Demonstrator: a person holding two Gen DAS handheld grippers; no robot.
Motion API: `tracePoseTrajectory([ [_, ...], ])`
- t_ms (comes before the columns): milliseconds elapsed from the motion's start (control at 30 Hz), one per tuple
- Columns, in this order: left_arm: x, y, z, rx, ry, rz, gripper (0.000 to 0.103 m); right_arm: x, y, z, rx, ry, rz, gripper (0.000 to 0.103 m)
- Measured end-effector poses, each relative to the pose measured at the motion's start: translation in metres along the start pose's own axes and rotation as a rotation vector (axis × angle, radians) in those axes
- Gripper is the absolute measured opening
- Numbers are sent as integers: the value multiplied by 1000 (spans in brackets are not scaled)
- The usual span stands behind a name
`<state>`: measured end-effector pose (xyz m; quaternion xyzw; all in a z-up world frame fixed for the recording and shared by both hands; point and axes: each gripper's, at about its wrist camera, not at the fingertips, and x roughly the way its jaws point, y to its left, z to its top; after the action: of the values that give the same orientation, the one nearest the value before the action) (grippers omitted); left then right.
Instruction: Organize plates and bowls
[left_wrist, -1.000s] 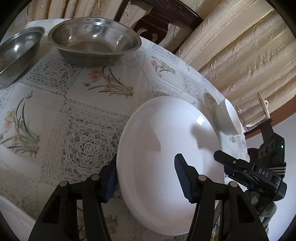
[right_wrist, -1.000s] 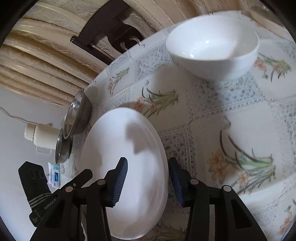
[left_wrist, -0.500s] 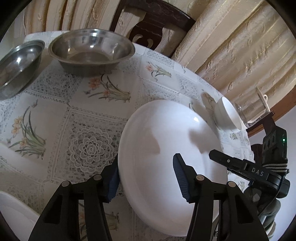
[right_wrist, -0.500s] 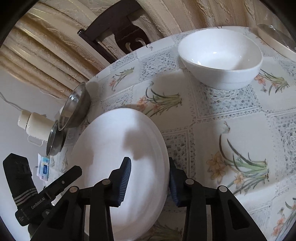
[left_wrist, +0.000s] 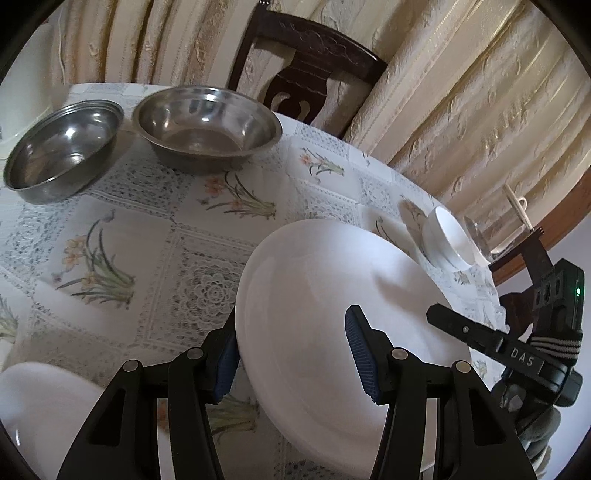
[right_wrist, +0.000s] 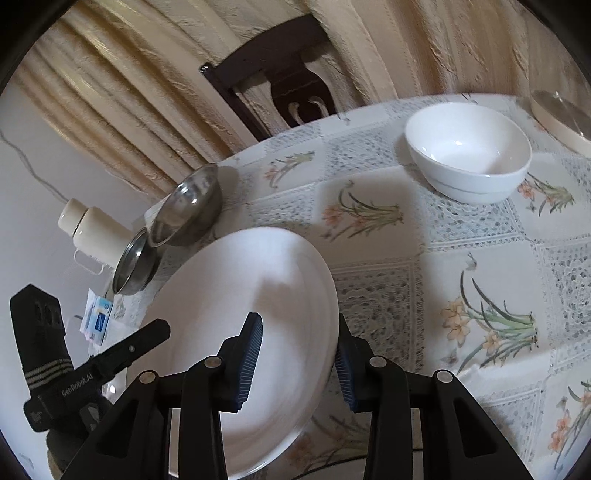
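Both grippers are gripping one large white plate (left_wrist: 325, 295) from opposite rims, holding it tilted above the table (left_wrist: 155, 229) near its near edge. The left gripper (left_wrist: 291, 354) is straddling the plate's left rim: one blue-padded finger (left_wrist: 226, 363) is sitting under and outside the rim, the other (left_wrist: 360, 354) is lying over the plate's upper face, so the fingers are clamped on the plate. In the right wrist view the right gripper (right_wrist: 295, 362) is doing the same on the opposite rim, one finger (right_wrist: 249, 363) over the plate's face and one (right_wrist: 345, 369) just outside and below the edge, closed onto the rim.

A small white bowl (right_wrist: 469, 151) is sitting upright toward the table's far right edge, well apart from the plate. Two steel bowls are standing side by side near the far left edge: the larger one (left_wrist: 207, 127) in front of a dark wooden chair (left_wrist: 306, 81), the smaller one (left_wrist: 61, 147) just to its left. Another white dish (left_wrist: 40, 410) is showing at the near left corner of the left wrist view, partly cut off. A floral lace-patterned tablecloth (right_wrist: 461, 266) is covering the table, and cream curtains (left_wrist: 461, 110) are hanging behind it.
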<state>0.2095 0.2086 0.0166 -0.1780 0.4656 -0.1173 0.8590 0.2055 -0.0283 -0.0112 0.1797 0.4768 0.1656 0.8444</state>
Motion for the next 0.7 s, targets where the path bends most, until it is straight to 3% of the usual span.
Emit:
tracePoseTrajectory([
  [300, -37, 15, -11, -17, -48, 12, 55, -11, 32, -15, -62, -16, 34, 40],
  [700, -98, 64, -40, -80, -120, 97, 55, 4, 90, -47, -142, 54, 140, 40],
])
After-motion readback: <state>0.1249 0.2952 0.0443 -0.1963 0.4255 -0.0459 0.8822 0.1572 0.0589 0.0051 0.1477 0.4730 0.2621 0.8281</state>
